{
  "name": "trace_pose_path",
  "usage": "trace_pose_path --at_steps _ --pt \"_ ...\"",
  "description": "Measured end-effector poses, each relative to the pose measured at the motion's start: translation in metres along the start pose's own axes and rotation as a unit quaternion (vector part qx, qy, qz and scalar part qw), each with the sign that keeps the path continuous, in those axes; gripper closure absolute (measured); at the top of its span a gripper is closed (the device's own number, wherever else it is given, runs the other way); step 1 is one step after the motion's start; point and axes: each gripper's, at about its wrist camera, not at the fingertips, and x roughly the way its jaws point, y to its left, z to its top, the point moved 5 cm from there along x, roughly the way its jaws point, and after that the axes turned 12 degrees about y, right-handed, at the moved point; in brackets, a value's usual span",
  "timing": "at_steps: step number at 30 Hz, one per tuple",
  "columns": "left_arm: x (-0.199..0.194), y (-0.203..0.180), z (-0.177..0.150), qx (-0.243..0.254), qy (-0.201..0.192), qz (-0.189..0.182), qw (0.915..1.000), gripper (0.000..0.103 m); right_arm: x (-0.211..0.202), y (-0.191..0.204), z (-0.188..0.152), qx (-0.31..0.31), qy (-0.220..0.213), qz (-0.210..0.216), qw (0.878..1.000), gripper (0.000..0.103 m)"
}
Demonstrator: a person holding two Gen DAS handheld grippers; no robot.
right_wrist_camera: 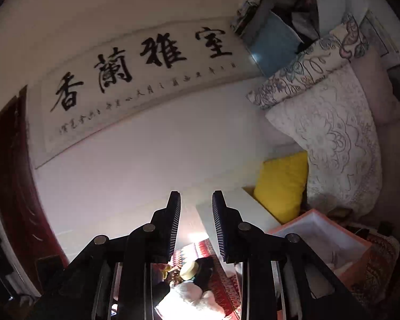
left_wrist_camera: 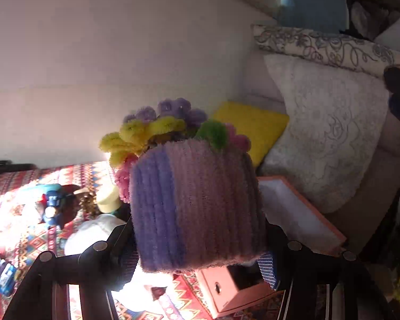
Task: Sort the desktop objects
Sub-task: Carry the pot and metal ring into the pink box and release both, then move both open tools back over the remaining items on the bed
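My left gripper (left_wrist_camera: 197,250) is shut on a fuzzy pipe-cleaner flower pot (left_wrist_camera: 197,202). The pot is purple and blue, topped with yellow, purple, green and pink flowers, and is held up above the patterned tablecloth (left_wrist_camera: 21,229). An orange box with a white inside (left_wrist_camera: 298,213) lies just right of the pot, also in the right wrist view (right_wrist_camera: 322,234). My right gripper (right_wrist_camera: 196,205) is open with nothing between its fingers, raised and facing the wall. Below it are a white fluffy item (right_wrist_camera: 192,301) and a cream round lid (right_wrist_camera: 189,268).
A blue toy (left_wrist_camera: 52,205), the cream lid (left_wrist_camera: 108,196) and the white fluffy item (left_wrist_camera: 90,232) lie left of the pot. A small orange box with a hole (left_wrist_camera: 226,290) sits beneath it. A yellow cushion (right_wrist_camera: 282,184) and white pillows (left_wrist_camera: 328,133) are stacked at the right.
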Motion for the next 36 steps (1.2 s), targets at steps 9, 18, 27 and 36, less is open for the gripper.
trace_pose_path --at_steps 9,18,27,36 --pt "0.090 -0.014 -0.009 0.007 0.087 -0.010 0.9961 0.041 0.122 -0.137 -0.044 0.170 0.134 -0.039 0.976 0.076" --pt "0.111 -0.091 0.011 0.085 0.076 -0.073 0.9908 0.017 0.048 -0.161 -0.021 0.210 0.040 -0.027 0.976 0.073" --pt "0.062 0.000 -0.031 0.017 0.086 0.006 0.9962 0.009 0.041 -0.156 -0.025 0.210 0.067 -0.046 0.974 0.058" --pt "0.012 0.171 -0.144 -0.093 0.127 0.109 0.9815 0.009 0.088 -0.039 -0.049 0.100 0.147 0.047 0.983 0.045"
